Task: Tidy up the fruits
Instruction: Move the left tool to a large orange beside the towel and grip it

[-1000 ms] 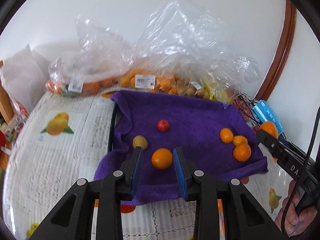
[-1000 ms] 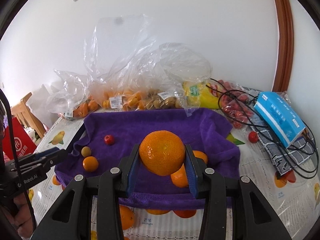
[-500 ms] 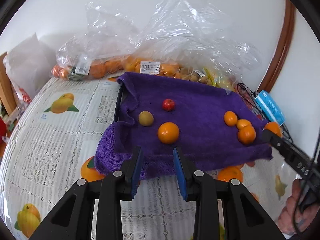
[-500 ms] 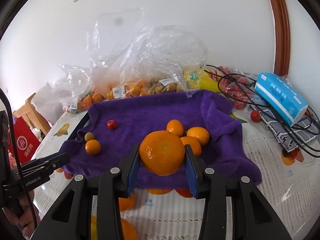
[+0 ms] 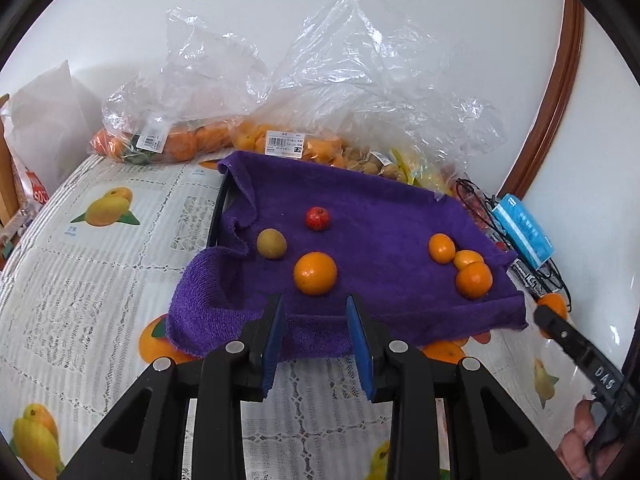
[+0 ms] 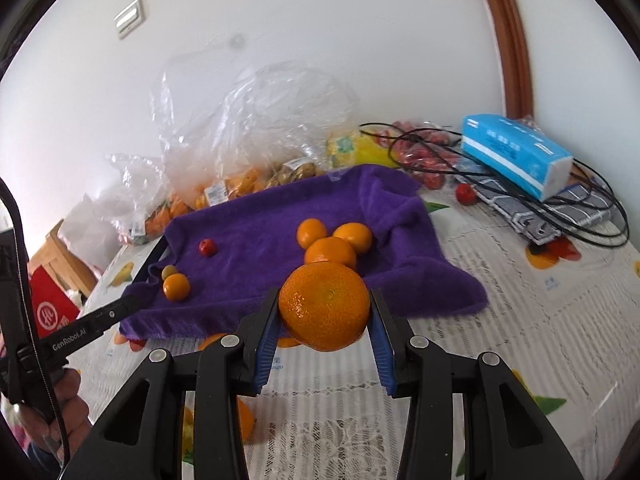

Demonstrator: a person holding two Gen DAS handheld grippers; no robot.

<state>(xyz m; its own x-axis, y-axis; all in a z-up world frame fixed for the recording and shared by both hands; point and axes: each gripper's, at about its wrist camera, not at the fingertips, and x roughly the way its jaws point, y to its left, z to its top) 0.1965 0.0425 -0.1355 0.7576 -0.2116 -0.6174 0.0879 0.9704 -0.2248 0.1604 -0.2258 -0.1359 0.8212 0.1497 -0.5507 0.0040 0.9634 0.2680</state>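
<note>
We find the right gripper (image 6: pixel 324 312) angled downward, jaws clamped on an orange (image 6: pixel 324 306). The left gripper (image 5: pixel 316 312) points downward, jaws narrowly parted and holding nothing. A hand (image 6: pixel 60 408) grips its handle.

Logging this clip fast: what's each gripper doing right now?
Left gripper: holding nothing, jaws nearly closed with a gap.
Right gripper: shut on the large orange.
</note>
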